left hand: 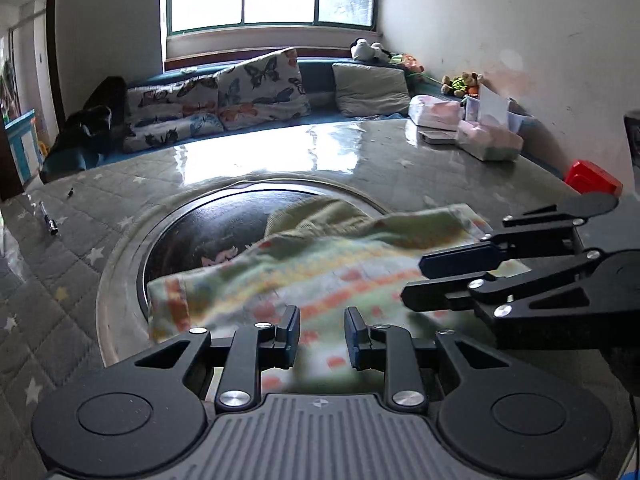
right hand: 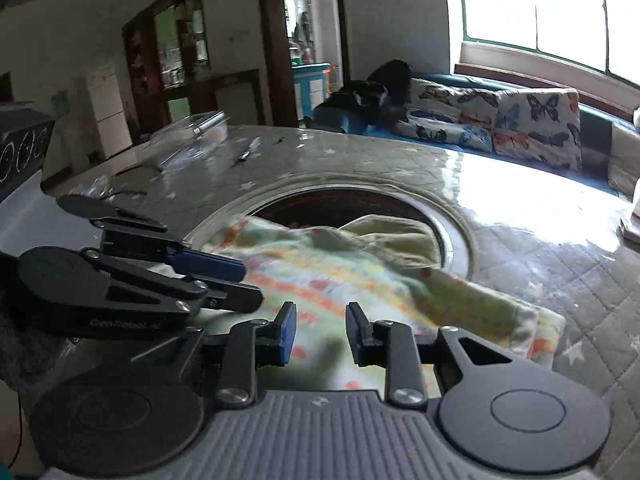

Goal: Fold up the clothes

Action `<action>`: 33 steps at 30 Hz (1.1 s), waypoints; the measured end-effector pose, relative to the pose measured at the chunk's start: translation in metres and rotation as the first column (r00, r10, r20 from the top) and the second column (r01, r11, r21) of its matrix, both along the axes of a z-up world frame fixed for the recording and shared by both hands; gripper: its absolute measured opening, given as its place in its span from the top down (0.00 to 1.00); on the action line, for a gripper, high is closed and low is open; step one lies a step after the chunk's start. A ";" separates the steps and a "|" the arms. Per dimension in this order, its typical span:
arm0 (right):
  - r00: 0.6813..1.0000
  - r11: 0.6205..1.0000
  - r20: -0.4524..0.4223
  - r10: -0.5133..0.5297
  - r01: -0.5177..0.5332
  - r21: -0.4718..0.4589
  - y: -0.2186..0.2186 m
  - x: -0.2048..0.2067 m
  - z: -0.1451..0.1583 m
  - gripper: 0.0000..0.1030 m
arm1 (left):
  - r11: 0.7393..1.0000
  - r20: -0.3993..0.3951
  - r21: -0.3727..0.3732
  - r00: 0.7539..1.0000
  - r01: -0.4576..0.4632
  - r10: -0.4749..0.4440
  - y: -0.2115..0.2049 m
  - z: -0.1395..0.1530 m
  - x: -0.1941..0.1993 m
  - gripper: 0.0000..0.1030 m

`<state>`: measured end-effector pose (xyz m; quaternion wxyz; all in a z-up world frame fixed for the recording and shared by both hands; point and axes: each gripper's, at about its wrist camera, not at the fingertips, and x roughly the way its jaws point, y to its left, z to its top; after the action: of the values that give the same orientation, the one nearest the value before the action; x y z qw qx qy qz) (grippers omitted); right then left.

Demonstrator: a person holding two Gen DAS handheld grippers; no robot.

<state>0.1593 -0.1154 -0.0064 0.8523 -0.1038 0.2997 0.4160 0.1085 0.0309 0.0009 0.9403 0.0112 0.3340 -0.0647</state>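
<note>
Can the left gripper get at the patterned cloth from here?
Probably yes: the left gripper is open right above the patterned cloth, with nothing between them. The right gripper sits off to its side, not blocking.

We see the striped garment (left hand: pixel 320 280) only as a blur of green, orange and yellow; its print is unreadable, and its near edge vanishes behind the left gripper (left hand: pixel 322 338) body. The cloth also covers part of the dark round inset (left hand: pixel 208 236) in the table. In the right wrist view, the clear plastic items (right hand: pixel 192 136) at the table's far end are too smeared for us to identify. The red object (left hand: pixel 592 178) is cut off by the table edge.
</note>
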 end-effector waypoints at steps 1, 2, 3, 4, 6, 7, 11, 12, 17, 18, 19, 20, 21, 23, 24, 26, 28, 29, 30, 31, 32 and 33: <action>1.000 1.000 0.010 0.001 -0.001 -0.010 0.002 -0.004 -0.004 0.74 | 1.000 0.003 0.000 1.000 -0.002 0.002 -0.002 -0.002 -0.004 0.74; 1.000 1.000 0.020 0.001 -0.001 -0.020 0.003 -0.008 -0.008 0.74 | 1.000 0.005 -0.003 1.000 -0.001 0.001 -0.003 -0.004 -0.008 0.74; 1.000 1.000 0.030 0.002 -0.001 -0.030 0.005 -0.011 -0.012 0.74 | 1.000 0.004 -0.006 1.000 -0.003 0.003 -0.003 -0.006 -0.010 0.74; 0.999 0.999 0.040 0.003 -0.002 -0.041 0.006 -0.015 -0.015 0.74 | 1.000 0.001 -0.003 1.000 -0.008 0.008 -0.004 -0.010 -0.011 0.74; 0.998 0.998 0.062 0.005 -0.001 -0.058 0.009 -0.023 -0.022 0.74 | 1.000 0.007 0.000 1.000 -0.012 0.012 -0.004 -0.013 -0.013 0.73; 0.997 0.998 0.079 0.004 0.001 -0.058 0.009 -0.025 -0.023 0.74 | 1.000 0.011 0.000 1.000 -0.014 0.014 -0.004 -0.014 -0.014 0.73; 0.996 0.998 0.085 -0.003 0.008 -0.062 0.002 -0.030 -0.018 0.74 | 1.000 0.018 -0.008 1.000 -0.025 0.025 -0.001 -0.014 -0.015 0.71; 0.997 0.998 0.082 -0.007 0.012 -0.063 -0.001 -0.030 -0.018 0.74 | 1.000 0.020 -0.008 0.999 -0.025 0.025 -0.001 -0.015 -0.016 0.71; 0.997 0.997 0.067 -0.027 0.032 -0.071 -0.017 -0.029 -0.018 0.74 | 0.999 0.024 -0.022 0.999 -0.041 0.041 0.002 -0.015 -0.019 0.68; 0.997 0.997 0.065 -0.031 0.035 -0.072 -0.020 -0.029 -0.018 0.74 | 0.999 0.024 -0.024 0.999 -0.044 0.045 0.003 -0.015 -0.020 0.68; 0.997 0.996 0.062 -0.035 0.039 -0.074 -0.023 -0.029 -0.018 0.74 | 0.998 0.025 -0.026 0.998 -0.048 0.049 0.005 -0.015 -0.020 0.67; 0.998 0.996 0.059 -0.039 0.043 -0.076 -0.026 -0.029 -0.017 0.74 | 0.998 0.025 -0.028 0.998 -0.052 0.053 0.006 -0.015 -0.021 0.66; 0.998 0.996 0.056 -0.043 0.047 -0.077 -0.029 -0.029 -0.017 0.74 | 0.998 0.025 -0.031 0.998 -0.058 0.059 0.008 -0.015 -0.022 0.65; 0.997 0.995 0.050 -0.051 0.055 -0.081 -0.036 -0.029 -0.017 0.74 | 0.997 0.026 -0.035 0.997 -0.071 0.072 0.012 -0.015 -0.024 0.63; 0.997 0.995 0.047 -0.055 0.059 -0.082 -0.039 -0.028 -0.017 0.74 | 0.996 0.022 -0.041 0.997 -0.077 0.078 0.015 -0.015 -0.024 0.63; 0.997 0.994 0.034 -0.073 0.075 -0.082 -0.048 -0.026 -0.018 0.74 | 0.994 0.016 -0.058 0.996 -0.090 0.091 0.021 -0.017 -0.026 0.61; 0.995 0.991 0.023 -0.096 0.097 -0.087 -0.056 -0.023 -0.019 0.74 | 0.994 0.015 -0.063 0.995 -0.095 0.096 0.023 -0.017 -0.027 0.61; 0.994 0.990 0.022 -0.105 0.107 -0.094 -0.061 -0.022 -0.021 0.74 | 0.993 0.015 -0.062 0.995 -0.098 0.099 0.024 -0.017 -0.028 0.60; 0.993 0.988 0.020 -0.115 0.117 -0.101 -0.066 -0.022 -0.022 0.74 | 0.993 0.015 -0.062 0.995 -0.099 0.100 0.026 -0.017 -0.028 0.60; 0.992 0.987 0.018 -0.123 0.124 -0.106 -0.071 -0.021 -0.023 0.75 | 0.993 0.014 -0.061 0.995 -0.101 0.102 0.027 -0.016 -0.029 0.60; 0.992 0.987 0.016 -0.124 0.125 -0.103 -0.076 -0.021 -0.023 0.77 | 0.993 0.013 -0.061 0.994 -0.103 0.104 0.028 -0.016 -0.029 0.59; 0.992 0.986 0.018 -0.126 0.128 -0.104 -0.079 -0.020 -0.022 0.78 | 0.992 0.012 -0.062 0.994 -0.107 0.108 0.030 -0.016 -0.030 0.59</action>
<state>0.1389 -0.1945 -0.0281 0.8722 -0.1315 0.3221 0.3439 0.0787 0.0607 -0.0151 0.9448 -0.0354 0.3249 -0.0241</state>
